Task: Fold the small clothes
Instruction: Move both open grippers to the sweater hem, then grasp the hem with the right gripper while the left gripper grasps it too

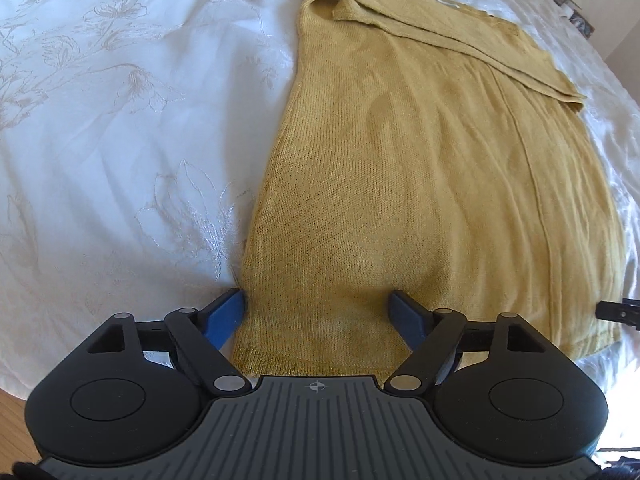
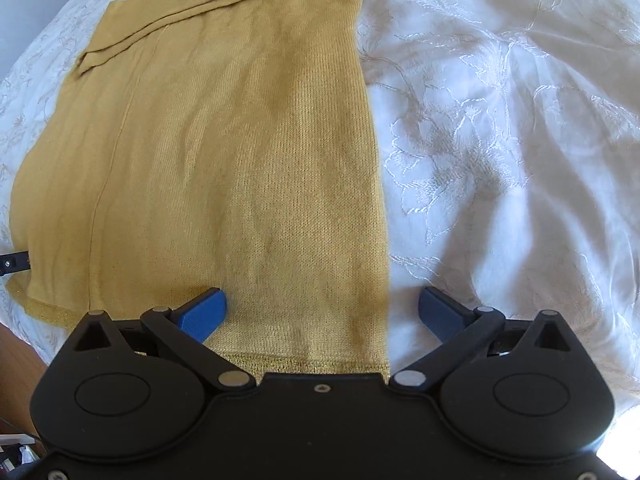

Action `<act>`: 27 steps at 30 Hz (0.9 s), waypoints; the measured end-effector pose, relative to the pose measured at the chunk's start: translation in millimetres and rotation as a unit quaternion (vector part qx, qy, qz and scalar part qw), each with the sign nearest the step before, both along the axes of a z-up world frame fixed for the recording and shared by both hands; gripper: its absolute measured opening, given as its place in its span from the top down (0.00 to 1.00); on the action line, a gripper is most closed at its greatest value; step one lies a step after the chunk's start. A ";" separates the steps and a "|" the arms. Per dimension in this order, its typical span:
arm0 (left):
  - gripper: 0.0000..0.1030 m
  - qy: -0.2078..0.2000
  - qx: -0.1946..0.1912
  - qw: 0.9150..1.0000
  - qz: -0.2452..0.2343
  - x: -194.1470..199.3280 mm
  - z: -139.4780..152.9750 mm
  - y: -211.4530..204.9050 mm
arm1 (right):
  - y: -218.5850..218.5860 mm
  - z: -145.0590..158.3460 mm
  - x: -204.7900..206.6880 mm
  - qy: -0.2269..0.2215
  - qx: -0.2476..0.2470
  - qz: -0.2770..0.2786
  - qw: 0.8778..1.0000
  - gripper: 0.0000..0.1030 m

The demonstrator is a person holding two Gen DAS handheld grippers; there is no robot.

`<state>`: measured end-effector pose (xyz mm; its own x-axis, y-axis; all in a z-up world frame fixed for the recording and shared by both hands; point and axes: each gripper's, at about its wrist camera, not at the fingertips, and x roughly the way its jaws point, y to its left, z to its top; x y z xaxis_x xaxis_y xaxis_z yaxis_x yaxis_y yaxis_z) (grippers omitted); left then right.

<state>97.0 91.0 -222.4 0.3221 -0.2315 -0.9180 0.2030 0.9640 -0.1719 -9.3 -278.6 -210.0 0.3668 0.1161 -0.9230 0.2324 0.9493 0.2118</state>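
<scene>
On the bedspread (image 1: 120, 140) our left gripper (image 1: 318, 300) and right gripper (image 2: 322, 300) hung with jaws wide over the sweater's (image 1: 400, 180) hem corners, gripping nothing.

Black left gripper (image 1: 320, 312) and right gripper (image 2: 322, 312), blue fingers (image 1: 228, 316).

The garment (image 1: 420, 168) lies flat on the bed (image 1: 120, 140), hem nearest, with folded-over parts lying across its far end. Left gripper (image 1: 318, 312) sits over the hem's left corner: one finger (image 1: 224, 312) at the garment's left edge, the other on the cloth. Right gripper (image 2: 322, 312) sits over the right corner, one finger (image 2: 204, 314) on the cloth, the other (image 2: 442, 314) over the bed beside it.
</scene>
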 end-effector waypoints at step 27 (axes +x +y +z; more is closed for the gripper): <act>0.89 0.027 -0.053 0.998 0.027 3.3 7.1 19.8 | -21.1 16.9 -15.9 0.025 0.069 0.023 0.997 0.60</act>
<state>100.3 110.8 -215.3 0.2883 -0.3125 -0.9051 0.1388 0.9489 -0.2834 -25.3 -299.7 -193.1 0.3123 0.2580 -0.9143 0.2037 0.9218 0.3297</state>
